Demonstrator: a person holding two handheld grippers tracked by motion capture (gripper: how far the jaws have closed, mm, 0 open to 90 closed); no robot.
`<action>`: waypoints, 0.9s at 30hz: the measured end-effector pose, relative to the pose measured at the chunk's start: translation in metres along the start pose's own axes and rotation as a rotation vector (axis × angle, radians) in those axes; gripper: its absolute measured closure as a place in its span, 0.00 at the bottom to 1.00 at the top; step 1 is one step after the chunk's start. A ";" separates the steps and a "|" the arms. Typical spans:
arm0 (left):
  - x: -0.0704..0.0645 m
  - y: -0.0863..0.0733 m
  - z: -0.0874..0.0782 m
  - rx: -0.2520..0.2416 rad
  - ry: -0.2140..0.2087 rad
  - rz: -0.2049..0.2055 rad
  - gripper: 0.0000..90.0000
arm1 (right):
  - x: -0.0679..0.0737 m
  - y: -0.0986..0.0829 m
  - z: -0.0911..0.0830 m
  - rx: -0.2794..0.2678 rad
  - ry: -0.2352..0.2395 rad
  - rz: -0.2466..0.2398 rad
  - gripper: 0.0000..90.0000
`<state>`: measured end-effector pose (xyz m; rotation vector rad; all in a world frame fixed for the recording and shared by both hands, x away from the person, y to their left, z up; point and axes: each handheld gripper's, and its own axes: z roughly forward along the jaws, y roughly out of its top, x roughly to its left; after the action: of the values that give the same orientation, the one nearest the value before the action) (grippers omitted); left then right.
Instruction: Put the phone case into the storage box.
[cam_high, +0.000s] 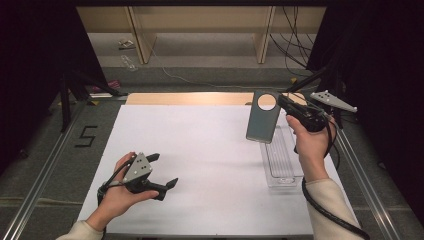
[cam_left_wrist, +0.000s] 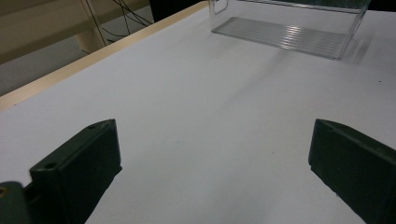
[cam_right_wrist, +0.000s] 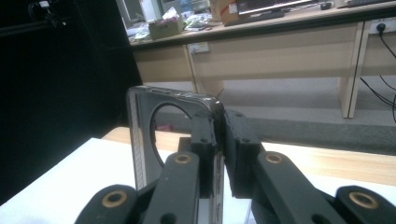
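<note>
The white table is bearing a clear plastic tray at its right side, long axis running away from the person; the right gripper is holding a grey phone case aloft, jaws pinching its upper edge beside the round camera hole, the case hanging long axis near upright just above the tray's far end; the left gripper is resting low and well apart, jaws spread wide, holding nothing.
</note>
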<state>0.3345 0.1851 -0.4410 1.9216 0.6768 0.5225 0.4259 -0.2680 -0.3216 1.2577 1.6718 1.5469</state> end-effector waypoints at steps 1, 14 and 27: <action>0.000 0.000 0.000 0.000 0.001 0.000 0.02 | 0.000 0.000 0.000 -0.001 -0.001 -0.001 0.93; 0.000 0.000 0.000 -0.001 0.001 0.000 0.02 | -0.006 0.003 -0.005 -0.018 -0.021 0.000 0.93; 0.000 0.000 0.000 0.000 0.000 0.000 0.02 | -0.010 0.004 -0.006 -0.029 -0.045 -0.011 0.93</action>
<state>0.3347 0.1856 -0.4410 1.9213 0.6763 0.5227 0.4256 -0.2798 -0.3188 1.2575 1.6200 1.5193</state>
